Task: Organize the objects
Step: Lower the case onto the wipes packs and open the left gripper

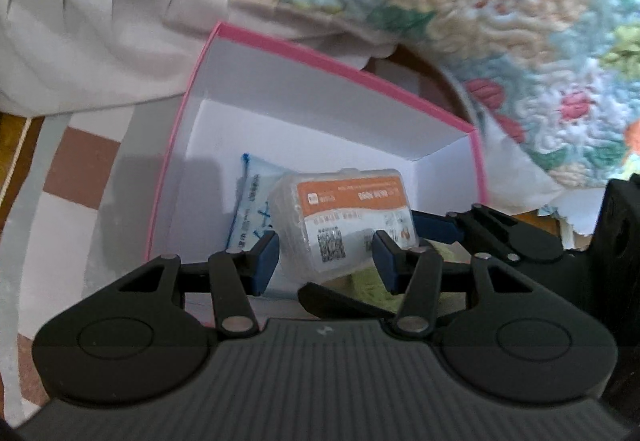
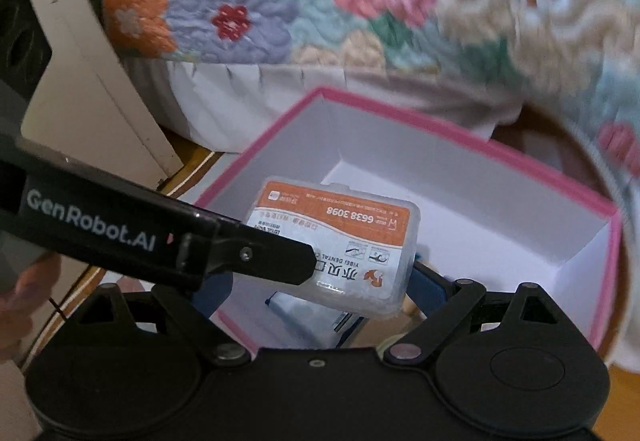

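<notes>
A clear plastic dental floss box with an orange label is held tilted over the open pink-rimmed white box. My left gripper is open, its blue pads either side of the floss box's near end without clear contact. My right gripper is shut on the floss box; the left gripper's arm crosses in front of it. A blue-and-white sachet lies on the floor of the pink box, also showing in the right wrist view.
A floral quilt with a white frill hangs behind and right of the box. A checked mat lies left of it. A beige board leans at the left. Something yellow-green lies under the left gripper.
</notes>
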Demonstrator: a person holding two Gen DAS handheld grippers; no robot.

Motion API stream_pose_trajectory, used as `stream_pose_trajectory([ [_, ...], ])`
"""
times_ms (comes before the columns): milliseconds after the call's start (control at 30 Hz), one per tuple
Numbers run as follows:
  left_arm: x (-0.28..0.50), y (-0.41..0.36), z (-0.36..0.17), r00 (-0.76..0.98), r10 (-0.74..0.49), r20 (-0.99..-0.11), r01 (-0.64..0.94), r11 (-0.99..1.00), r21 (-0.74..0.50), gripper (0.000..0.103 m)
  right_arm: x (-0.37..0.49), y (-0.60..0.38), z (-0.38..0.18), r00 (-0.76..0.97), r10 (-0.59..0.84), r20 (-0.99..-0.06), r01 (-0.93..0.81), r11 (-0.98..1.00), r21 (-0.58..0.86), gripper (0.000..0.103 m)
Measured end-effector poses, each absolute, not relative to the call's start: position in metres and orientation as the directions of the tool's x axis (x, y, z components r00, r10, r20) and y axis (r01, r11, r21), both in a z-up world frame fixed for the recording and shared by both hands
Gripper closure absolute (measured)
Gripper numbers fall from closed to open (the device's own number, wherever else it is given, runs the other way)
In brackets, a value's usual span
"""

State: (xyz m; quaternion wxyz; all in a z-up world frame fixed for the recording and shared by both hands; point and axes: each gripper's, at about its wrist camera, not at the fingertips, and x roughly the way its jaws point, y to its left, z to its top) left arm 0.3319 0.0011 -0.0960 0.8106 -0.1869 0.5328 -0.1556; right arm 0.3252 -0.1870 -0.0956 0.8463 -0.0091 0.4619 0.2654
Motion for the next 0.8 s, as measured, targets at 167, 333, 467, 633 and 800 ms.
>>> stream_pose_trajectory([
  [167,0.342,0.002,-0.121,0.334,-0.446,-0.83,0.021,0.884,-0.466,0.052,0.342,-0.194,-0.116,0.39,0.491,-0.779,-0.398,0.853,0.338,0.007],
  [333,0.342,0.0,-0.129,0.334,-0.418,-0.845,0.015,0.899,-0.438,0.055,0.345,-0.197,-0.136,0.364,0.497,-0.788,-0.339,0.858,0.385,0.013],
  [467,0.343,-0.009,-0.131,0.33,-0.364,-0.871,0.034,0.927,-0.374,0.053,0.343,-0.2,-0.144,0.353,0.487,-0.799,-0.292,0.868,0.401,0.022],
  [633,0.346,-0.017,-0.133,0.358,-0.309,-0.881,0.034,0.947,-0.318,0.05,0.344,-0.209,-0.153,0.339,0.491,-0.803,-0.189,0.871,0.453,0.035],
  [800,0.336,-0.013,-0.126,0.427,-0.292,-0.856,0.014,0.948,-0.317,0.051,0.34,-0.212,-0.153,0.354,0.493,-0.795,-0.155,0.869,0.47,0.04],
])
